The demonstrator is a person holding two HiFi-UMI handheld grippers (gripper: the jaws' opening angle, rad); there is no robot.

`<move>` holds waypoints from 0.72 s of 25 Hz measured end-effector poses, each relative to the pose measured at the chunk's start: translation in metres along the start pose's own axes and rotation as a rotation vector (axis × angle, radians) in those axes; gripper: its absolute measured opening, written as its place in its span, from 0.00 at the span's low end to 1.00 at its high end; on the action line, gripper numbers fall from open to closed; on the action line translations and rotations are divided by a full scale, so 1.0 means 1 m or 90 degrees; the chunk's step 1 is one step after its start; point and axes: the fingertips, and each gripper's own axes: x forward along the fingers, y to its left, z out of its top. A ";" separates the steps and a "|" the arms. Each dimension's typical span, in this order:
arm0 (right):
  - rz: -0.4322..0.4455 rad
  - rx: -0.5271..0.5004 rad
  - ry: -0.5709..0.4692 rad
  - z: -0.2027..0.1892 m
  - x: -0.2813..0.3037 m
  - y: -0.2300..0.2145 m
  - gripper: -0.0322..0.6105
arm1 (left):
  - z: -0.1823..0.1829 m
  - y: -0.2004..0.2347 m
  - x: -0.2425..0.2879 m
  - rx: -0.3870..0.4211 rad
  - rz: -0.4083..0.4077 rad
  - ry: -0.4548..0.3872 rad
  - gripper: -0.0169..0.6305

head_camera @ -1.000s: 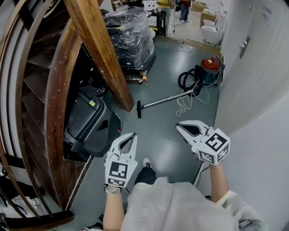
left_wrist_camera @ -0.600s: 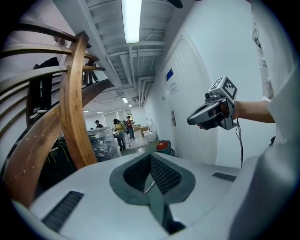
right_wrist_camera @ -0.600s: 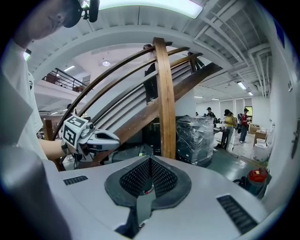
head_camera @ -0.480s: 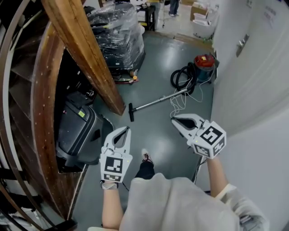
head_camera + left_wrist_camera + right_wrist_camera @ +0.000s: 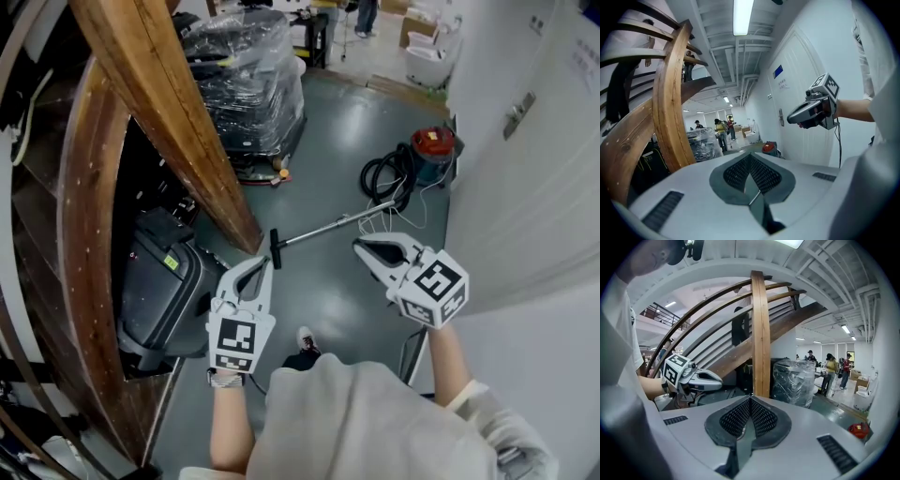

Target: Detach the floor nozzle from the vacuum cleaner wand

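Fingers pressed together and empty on the left gripper [image 5: 265, 265] and right gripper [image 5: 362, 247]. Head view: both hang over the floor [image 5: 337, 291], short of the nozzle [image 5: 276, 248], which lies ahead, fixed on the wand [image 5: 323, 228] beside the beam [image 5: 178, 122]. Nothing looks done yet; reach, grasp and pull all remain. Left gripper view: shut jaws, vacuum [image 5: 769, 147] small and far, nozzle hidden. Right gripper view: shut jaws, nozzle out of sight. The joint's catch is too small to make out anywhere

Evenly lit from overhead ceiling strip light [image 5: 742, 16], soft glare on grey floor [image 5: 342, 122], heavy fisheye bending and dark corners in both gripper views.
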 end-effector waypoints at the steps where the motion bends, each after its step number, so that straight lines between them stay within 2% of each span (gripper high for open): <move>1: -0.001 -0.006 0.000 0.003 0.006 -0.004 0.09 | 0.001 0.006 0.005 0.000 0.000 0.000 0.02; 6: -0.006 -0.022 0.002 0.008 0.025 -0.021 0.09 | 0.001 0.026 0.025 -0.005 0.002 0.001 0.02; 18: -0.009 -0.014 0.029 0.001 0.046 -0.040 0.09 | -0.006 0.040 0.050 -0.011 -0.015 0.013 0.02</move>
